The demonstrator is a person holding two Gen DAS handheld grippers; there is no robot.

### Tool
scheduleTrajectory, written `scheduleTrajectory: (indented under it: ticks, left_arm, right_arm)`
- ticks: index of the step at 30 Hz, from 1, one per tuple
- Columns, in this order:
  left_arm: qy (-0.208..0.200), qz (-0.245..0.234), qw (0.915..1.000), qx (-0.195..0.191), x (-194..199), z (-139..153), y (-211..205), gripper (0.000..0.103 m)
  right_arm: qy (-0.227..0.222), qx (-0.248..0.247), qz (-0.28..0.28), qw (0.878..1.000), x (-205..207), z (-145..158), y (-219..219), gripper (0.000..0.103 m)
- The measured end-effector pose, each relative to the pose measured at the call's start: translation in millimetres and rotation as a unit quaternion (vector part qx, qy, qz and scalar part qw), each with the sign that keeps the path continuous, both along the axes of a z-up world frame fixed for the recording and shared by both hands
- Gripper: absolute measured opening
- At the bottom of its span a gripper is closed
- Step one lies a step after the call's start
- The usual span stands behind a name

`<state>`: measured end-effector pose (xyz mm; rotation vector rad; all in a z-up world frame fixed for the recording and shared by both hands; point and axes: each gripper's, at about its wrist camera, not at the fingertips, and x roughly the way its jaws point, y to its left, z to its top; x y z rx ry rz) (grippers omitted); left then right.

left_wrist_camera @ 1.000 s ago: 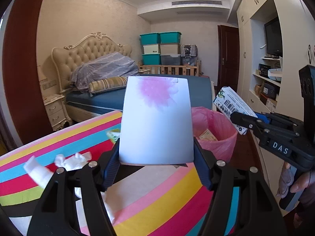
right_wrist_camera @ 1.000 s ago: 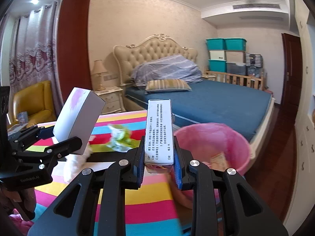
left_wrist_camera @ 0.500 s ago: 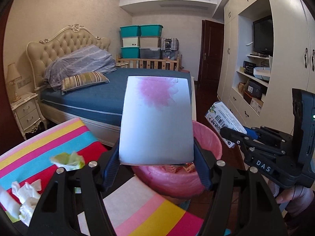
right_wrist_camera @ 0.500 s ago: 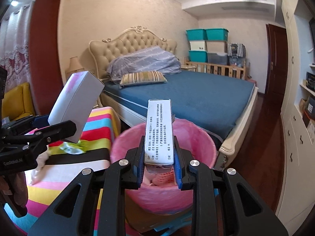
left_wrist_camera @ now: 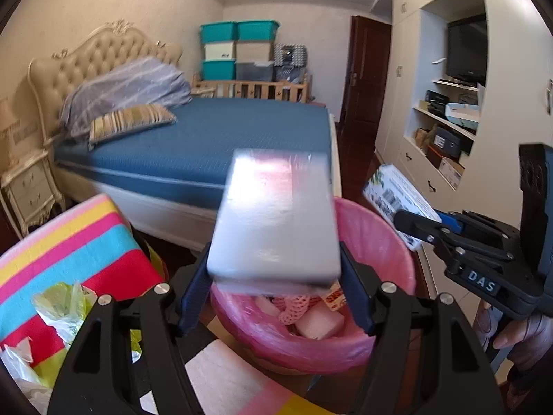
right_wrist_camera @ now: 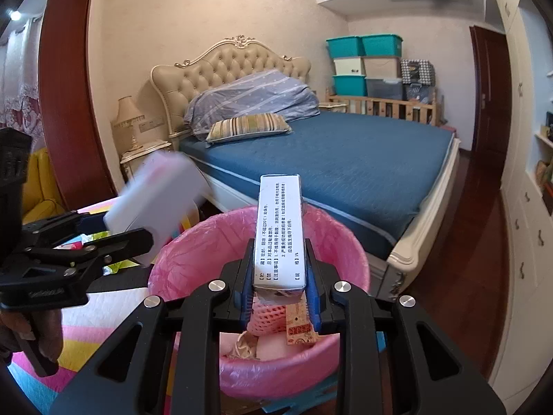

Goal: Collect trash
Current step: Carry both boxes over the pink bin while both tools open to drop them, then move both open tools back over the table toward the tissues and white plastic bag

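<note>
The setting is a bedroom: a bed (left_wrist_camera: 214, 138) with a blue cover and a tufted headboard fills the background, with stacked teal storage bins (right_wrist_camera: 363, 65) in the far corner. In the foreground stands a table (left_wrist_camera: 79, 238) under a striped cloth of pink, yellow, blue and red. A bin with a pink liner (right_wrist_camera: 214, 252) stands just beside the table edge, between table and bed. It already contains pink foam netting, a pale block and a small printed pack.

The left tool (left_wrist_camera: 274, 285) is positioned above the near rim of the bin. A white box with a pink mark (left_wrist_camera: 276, 218) lies between its jaws, tilted forward and blurred. Its jaws have just been opening, and a gap shows at each side of the box, so the pads do not clamp it.

The right tool (right_wrist_camera: 280, 287) is positioned over the bin opening. A narrow white carton with printed text (right_wrist_camera: 279, 238) stands upright between its blue pads (right_wrist_camera: 312, 283). Its jaws have just been opening; the carton base sits low between the pads, and the pads appear clear of its sides, though the gap is slight.

Crumpled yellow-green plastic (left_wrist_camera: 65, 306) and white tissue (left_wrist_camera: 17, 363) lie on the table, left of the left tool. A hand (right_wrist_camera: 41, 328) grips the left tool handle.
</note>
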<state>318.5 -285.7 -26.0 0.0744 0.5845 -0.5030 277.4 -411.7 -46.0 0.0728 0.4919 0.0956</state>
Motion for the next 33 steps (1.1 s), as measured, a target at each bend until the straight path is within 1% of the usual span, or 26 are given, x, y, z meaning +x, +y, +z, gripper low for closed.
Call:
scheduleTrajectory:
  ticks: [1, 2, 3, 5, 7, 11, 13, 17, 21, 24, 27, 29, 33]
  left_arm:
    - [0.004, 0.003, 1.0000, -0.003, 1, -1, 3, 0.075]
    - [0.003, 0.007, 1.0000, -0.005, 1, 0, 7, 0.080]
    - [-0.003, 0.011, 0.9999, -0.006, -1, 1, 13, 0.082]
    - [-0.017, 0.019, 0.9997, -0.003, -9, 3, 24, 0.087]
    - [-0.026, 0.024, 0.9994, -0.001, -16, 5, 36, 0.090]
    - [-0.025, 0.047, 0.9986, -0.001, -35, 6, 63, 0.095]
    - [-0.026, 0.058, 0.9980, -0.001, -44, 7, 74, 0.097]
    - [-0.041, 0.089, 0.9952, -0.005, -72, 13, 100, 0.098]
    - [-0.050, 0.105, 0.9931, 0.014, -93, 17, 118, 0.098]
    - [-0.062, 0.127, 0.9895, 0.033, -111, 18, 141, 0.098]
    - [-0.066, 0.150, 0.9855, 0.043, -124, 19, 168, 0.098]
    - [-0.065, 0.170, 0.9823, 0.044, -134, 18, 190, 0.098]
    - [-0.058, 0.228, 0.9714, 0.036, -153, 16, 245, 0.098]
  right_arm:
    - [-0.001, 0.005, -0.002, 1.000, -2, -1, -2, 0.046]
    - [-0.008, 0.020, -0.002, 1.000, -5, -2, -6, 0.058]
    - [-0.013, 0.029, -0.002, 0.999, -9, -1, -8, 0.059]
    - [-0.021, 0.031, -0.002, 0.999, -18, 1, -9, 0.059]
    - [-0.024, 0.029, -0.001, 0.999, -25, 2, -8, 0.059]
    - [-0.028, 0.027, 0.006, 0.999, -34, 7, 0, 0.059]
    - [-0.028, 0.024, 0.011, 0.999, -39, 10, 7, 0.059]
    - [-0.028, 0.023, 0.027, 0.999, -49, 18, 28, 0.059]
    - [-0.027, 0.008, 0.051, 0.998, -52, 20, 60, 0.060]
    - [-0.015, 0.006, 0.070, 0.997, -52, 16, 88, 0.062]
    - [-0.008, -0.001, 0.096, 0.995, -53, 11, 119, 0.062]
    - [-0.003, -0.004, 0.114, 0.993, -56, 7, 138, 0.062]
    - [0.007, -0.010, 0.147, 0.989, -58, 1, 180, 0.062]
